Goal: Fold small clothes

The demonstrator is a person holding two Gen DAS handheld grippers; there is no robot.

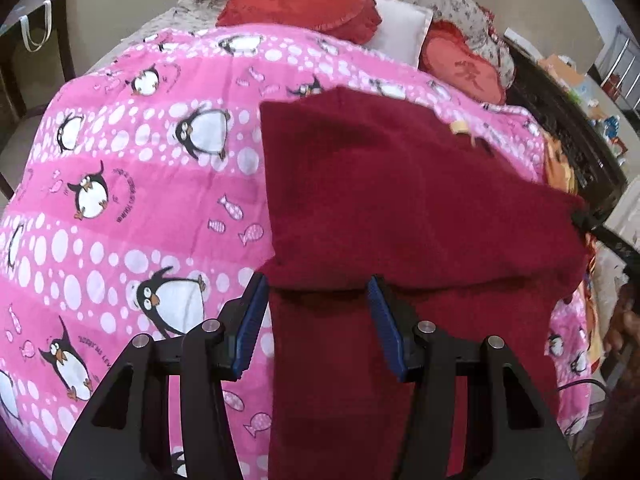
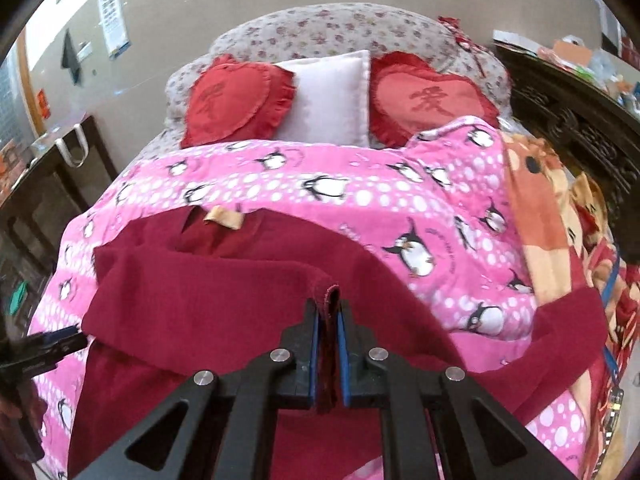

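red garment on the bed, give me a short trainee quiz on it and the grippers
1. True or false: the right gripper is shut on the red garment.
2. The garment lies on a: A) bare floor B) pink penguin blanket C) wooden desk
3. Fill in: between the two heart cushions sits a ___ pillow.

Key: 1 true; 2 B; 3 white. The left gripper has its jaws apart, over the garment's edge.

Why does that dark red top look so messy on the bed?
The dark red top is mid-fold, so it lies crooked on the penguin blanket. The right claw pinches one edge and lifts it, while the left claw is open over the cloth. Nothing looks torn or spilled.
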